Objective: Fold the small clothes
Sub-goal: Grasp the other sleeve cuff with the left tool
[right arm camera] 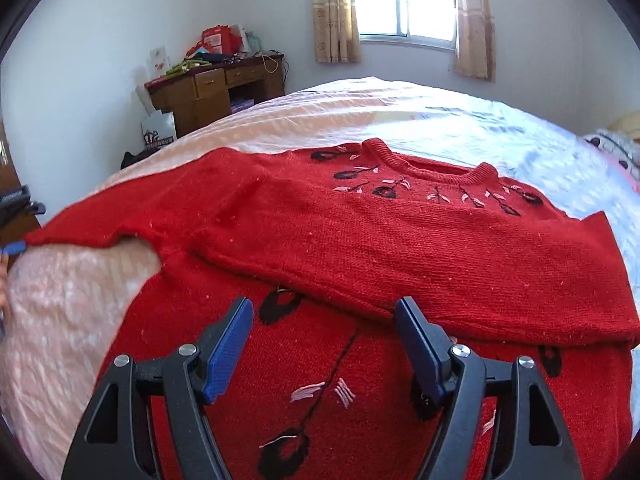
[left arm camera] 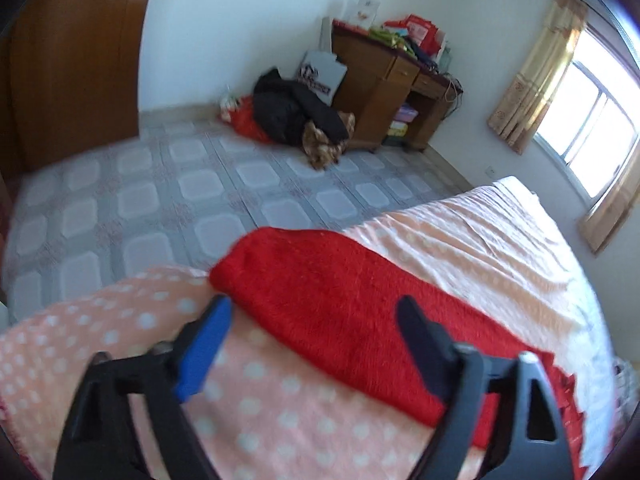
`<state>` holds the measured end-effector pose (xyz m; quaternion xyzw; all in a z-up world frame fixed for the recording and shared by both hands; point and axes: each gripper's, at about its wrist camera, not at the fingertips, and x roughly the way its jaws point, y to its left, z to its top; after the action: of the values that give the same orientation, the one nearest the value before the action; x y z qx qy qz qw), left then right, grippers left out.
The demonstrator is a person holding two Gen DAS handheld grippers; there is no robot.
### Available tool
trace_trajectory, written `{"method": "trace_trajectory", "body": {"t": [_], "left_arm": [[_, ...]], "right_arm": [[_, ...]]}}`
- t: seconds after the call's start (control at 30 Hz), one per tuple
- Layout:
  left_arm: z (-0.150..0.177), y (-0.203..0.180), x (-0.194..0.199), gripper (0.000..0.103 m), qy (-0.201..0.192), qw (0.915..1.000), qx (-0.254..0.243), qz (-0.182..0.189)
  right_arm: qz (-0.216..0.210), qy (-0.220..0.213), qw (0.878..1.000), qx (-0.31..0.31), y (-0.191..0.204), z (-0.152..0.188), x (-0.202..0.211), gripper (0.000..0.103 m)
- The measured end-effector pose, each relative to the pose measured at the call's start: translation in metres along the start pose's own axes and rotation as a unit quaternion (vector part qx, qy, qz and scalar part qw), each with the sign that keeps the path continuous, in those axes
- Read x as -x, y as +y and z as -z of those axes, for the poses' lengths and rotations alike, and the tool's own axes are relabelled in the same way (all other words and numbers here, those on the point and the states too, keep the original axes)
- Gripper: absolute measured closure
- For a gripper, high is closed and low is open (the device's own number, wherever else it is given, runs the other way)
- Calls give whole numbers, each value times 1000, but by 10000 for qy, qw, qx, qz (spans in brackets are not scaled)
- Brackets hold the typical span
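Observation:
A red knit sweater [right arm camera: 360, 248] with black and pink flower embroidery lies front up on the bed, collar toward the window. One sleeve is folded across its chest; the other sleeve stretches out to the left. My right gripper [right arm camera: 324, 312] is open and empty, just above the edge of the folded sleeve. In the left wrist view the outstretched sleeve [left arm camera: 340, 304] lies on the pink dotted blanket [left arm camera: 260, 400]. My left gripper [left arm camera: 314, 310] is open around the sleeve's cuff end, not closed on it. Its blue fingertip [right arm camera: 14, 247] shows at the cuff in the right wrist view.
The bed edge [left arm camera: 120, 280] drops to a tiled floor [left arm camera: 160, 192]. A wooden desk [left arm camera: 392, 92] with clutter and a pile of dark clothes [left arm camera: 296, 112] stand by the far wall. A curtained window [right arm camera: 408, 0] is behind the bed.

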<state>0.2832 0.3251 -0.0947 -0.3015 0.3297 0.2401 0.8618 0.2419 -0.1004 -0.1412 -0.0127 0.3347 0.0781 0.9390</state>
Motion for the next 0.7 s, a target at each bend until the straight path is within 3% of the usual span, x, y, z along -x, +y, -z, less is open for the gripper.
{"method": "trace_trajectory", "body": {"t": [0.2,0.27,0.33,0.4,0.53,0.63,0.7], "left_arm": [[0,-6,-13,31,-56,10000,12,24],[0,-5,-14,48,-62,10000,2,-78],[-1,-2,-16,82,-70,9998,61,-201],[-2,3,-18,92,-20,9998,171,-78],[-1,2,-16,98,-32,9998,160,91],[0,-18,1,98,-359,9991,-193,149],[4,-45,22,98,-632,9954,-594,399]], "right_arm": [[-30,2,10000,-2,-2,2,-2,28],[3,-7,10000,26,-2,4,-2,28],[33,-14,10000,52,0,4,-2,28],[31,-26,10000,44,0,5,0,28],[-9,-49,10000,8,2,5,1,27],[-67,-76,9999,-42,0,6,1,27],[-120,-103,9998,-93,-2,6,2,27]]}}
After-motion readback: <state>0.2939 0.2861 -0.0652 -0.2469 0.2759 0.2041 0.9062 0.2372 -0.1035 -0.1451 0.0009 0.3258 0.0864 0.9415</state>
